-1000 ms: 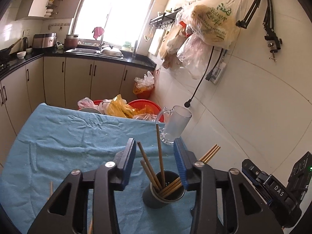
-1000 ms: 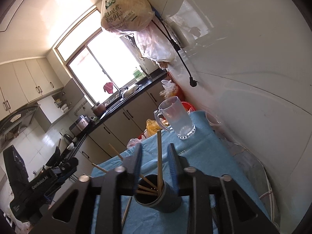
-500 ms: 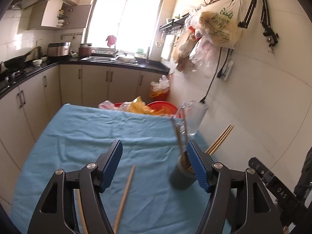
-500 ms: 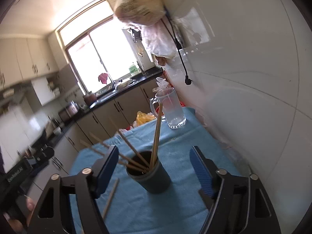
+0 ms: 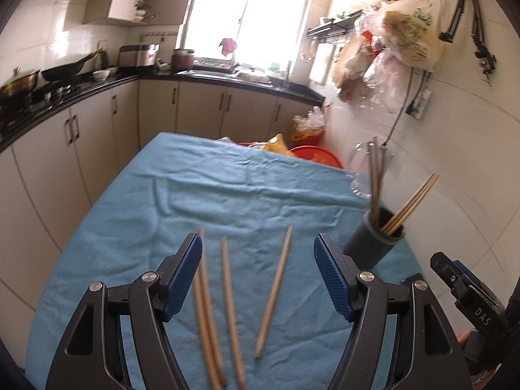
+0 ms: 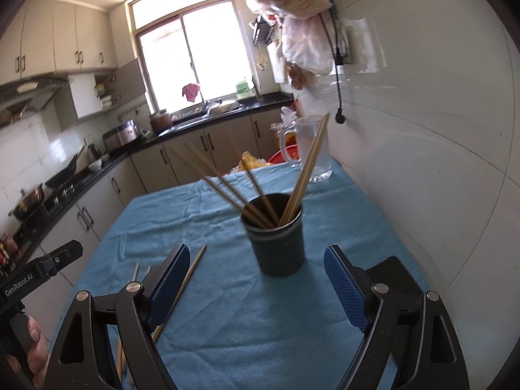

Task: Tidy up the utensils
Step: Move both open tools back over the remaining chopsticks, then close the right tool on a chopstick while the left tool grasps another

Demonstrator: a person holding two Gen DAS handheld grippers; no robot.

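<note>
Several wooden chopsticks (image 6: 294, 175) stand leaning in a dark cylindrical holder (image 6: 279, 243) on the blue cloth (image 5: 227, 195), toward its wall side, with a clear glass mug (image 6: 308, 149) just behind it. Four more loose chopsticks (image 5: 274, 292) lie flat on the cloth near its front edge, between the spread fingers of the left gripper (image 5: 256, 273), which holds nothing. The right gripper (image 6: 256, 287) also has its jaws wide apart and empty, facing the holder.

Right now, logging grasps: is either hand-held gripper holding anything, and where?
Nothing; left hand-held gripper and right hand-held gripper are open over the chopsticks.
</note>
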